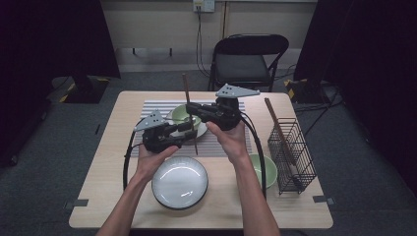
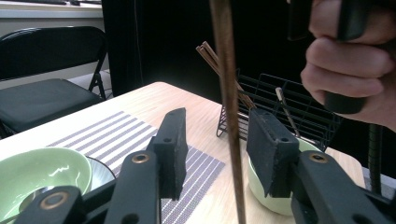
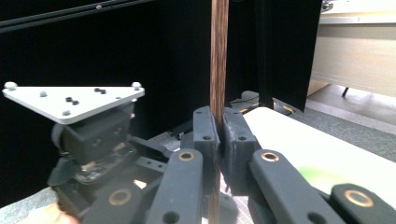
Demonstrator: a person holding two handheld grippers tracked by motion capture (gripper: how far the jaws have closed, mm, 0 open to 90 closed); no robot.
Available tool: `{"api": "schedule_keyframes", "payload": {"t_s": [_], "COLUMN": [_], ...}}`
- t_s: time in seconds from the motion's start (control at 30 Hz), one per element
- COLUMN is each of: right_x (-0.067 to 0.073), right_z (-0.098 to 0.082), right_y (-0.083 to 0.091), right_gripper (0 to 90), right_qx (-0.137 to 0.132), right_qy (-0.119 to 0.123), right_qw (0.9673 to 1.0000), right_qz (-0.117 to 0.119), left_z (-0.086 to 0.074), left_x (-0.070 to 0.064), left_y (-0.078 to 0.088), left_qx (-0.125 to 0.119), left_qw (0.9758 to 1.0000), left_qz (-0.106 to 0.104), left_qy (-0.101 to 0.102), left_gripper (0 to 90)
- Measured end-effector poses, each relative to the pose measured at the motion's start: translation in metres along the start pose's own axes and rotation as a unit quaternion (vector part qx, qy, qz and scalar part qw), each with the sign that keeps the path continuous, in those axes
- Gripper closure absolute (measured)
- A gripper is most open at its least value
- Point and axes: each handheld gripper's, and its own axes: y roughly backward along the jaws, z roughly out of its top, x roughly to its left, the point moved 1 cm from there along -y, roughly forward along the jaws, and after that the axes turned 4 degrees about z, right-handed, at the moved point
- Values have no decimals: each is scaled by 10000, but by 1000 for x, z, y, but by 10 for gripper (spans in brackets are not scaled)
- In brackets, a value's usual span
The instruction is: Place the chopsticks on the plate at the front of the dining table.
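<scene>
Right gripper [image 3: 218, 133] pinches a slim, round wooden chopstick [image 3: 218, 56] upright

Left gripper [image 2: 212, 140] stands half open, its flat matte-black pads either side of the stick, not pressing; glossy green bowl [image 2: 39, 172] below.

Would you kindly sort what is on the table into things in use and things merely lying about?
In use: the chopstick clamped upright by the right gripper; the left gripper, jaws open either side of it.

Lying about: white bowl, green bowl, second green bowl, wire basket, striped mat.
</scene>
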Motion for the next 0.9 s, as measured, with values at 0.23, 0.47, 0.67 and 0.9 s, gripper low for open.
{"api": "schedule_keyframes", "payload": {"t_s": [0.23,0.47,0.67,0.9], "right_x": [4,1,1,2], "right_z": [1,2,3,4], "right_y": [2,4,2,-1], "right_gripper": [850,852,852,847], "right_qx": [31,-10,8,38], "right_qy": [84,49,31,120], "right_qw": [9999,10000,10000,9998], "right_qz": [-55,11,23,130], "left_z": [0,0,-4,-6], "left_x": [10,11,7,5], "left_y": [4,7,2,3], "left_qx": [48,59,205,233], "left_qw": [9997,9999,9996,9995], "left_qz": [186,-81,-187,-229], "left_qy": [-179,5,-67,-34], "left_gripper": [628,727,791,856]}}
